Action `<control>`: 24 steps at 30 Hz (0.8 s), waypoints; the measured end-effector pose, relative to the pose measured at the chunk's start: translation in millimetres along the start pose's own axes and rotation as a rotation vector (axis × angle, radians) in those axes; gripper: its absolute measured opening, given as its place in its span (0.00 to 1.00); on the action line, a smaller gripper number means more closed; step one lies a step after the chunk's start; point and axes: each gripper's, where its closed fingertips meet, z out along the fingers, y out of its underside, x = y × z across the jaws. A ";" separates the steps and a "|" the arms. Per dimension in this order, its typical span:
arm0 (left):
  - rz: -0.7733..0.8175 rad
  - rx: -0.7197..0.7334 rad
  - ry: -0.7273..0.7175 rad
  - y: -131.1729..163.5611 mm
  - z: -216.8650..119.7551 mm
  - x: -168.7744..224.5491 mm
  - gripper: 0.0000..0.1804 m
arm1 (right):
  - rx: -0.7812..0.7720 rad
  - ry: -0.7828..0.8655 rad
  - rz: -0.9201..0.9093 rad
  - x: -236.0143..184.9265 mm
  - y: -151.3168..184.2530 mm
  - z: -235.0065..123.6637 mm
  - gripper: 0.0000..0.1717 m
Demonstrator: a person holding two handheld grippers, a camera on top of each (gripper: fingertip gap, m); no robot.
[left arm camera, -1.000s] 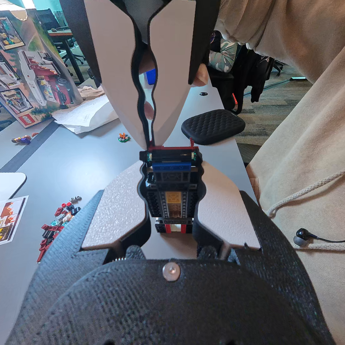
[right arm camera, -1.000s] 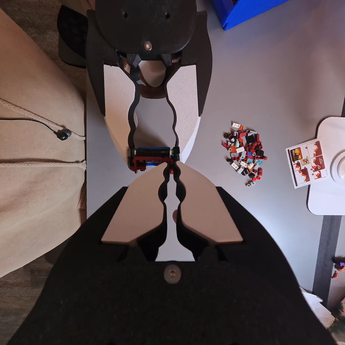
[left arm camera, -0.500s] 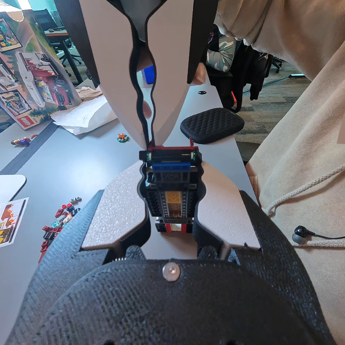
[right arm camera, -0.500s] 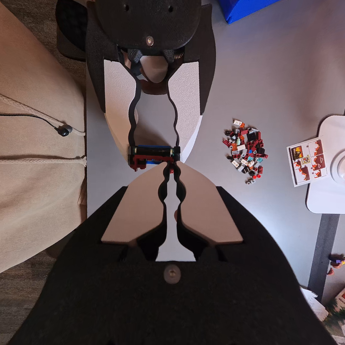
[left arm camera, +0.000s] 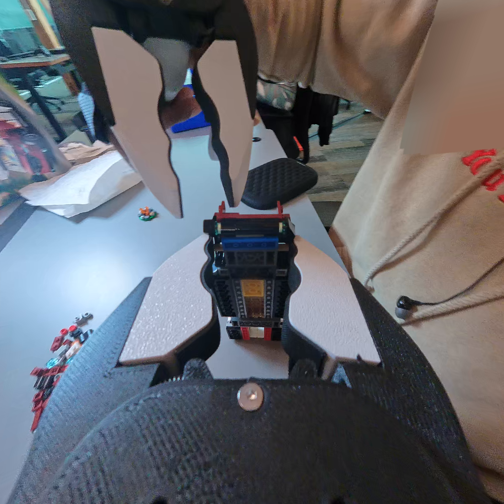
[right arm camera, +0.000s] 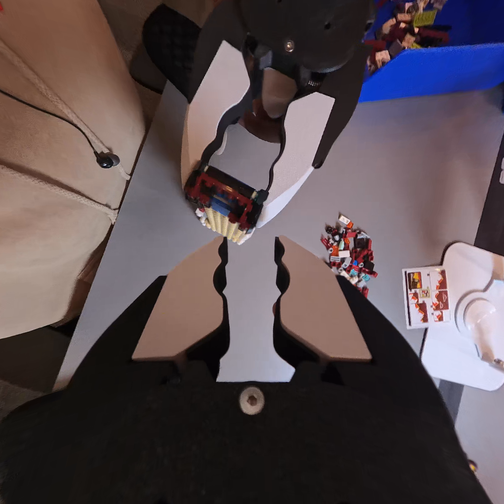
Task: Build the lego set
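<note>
Left gripper (left arm camera: 249,242) clamped on brick model (left arm camera: 251,275) — long axis along fingers, right gripper (right arm camera: 249,240) parted, bare.

Left wrist view is running bright, daylight coming in from the far left and washing the grey table (left arm camera: 68,259) pale blue-white. Background is smearing heavily: box and desks at upper left are blurring out, and the right gripper (left arm camera: 207,211) is showing motion blur on its edges. Right wrist view is sitting dimmer and warmer; the right gripper's own body is crushing to flat black. The brick model (right arm camera: 223,207) and blue bin (right arm camera: 436,71) are blurring. Fisheye is bending both views at the rims.
</note>
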 end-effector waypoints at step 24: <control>0.095 0.019 0.479 -0.1 -5.4 34.8 0.29 | -0.052 -0.171 -0.456 -40.2 -33.9 21.8 0.16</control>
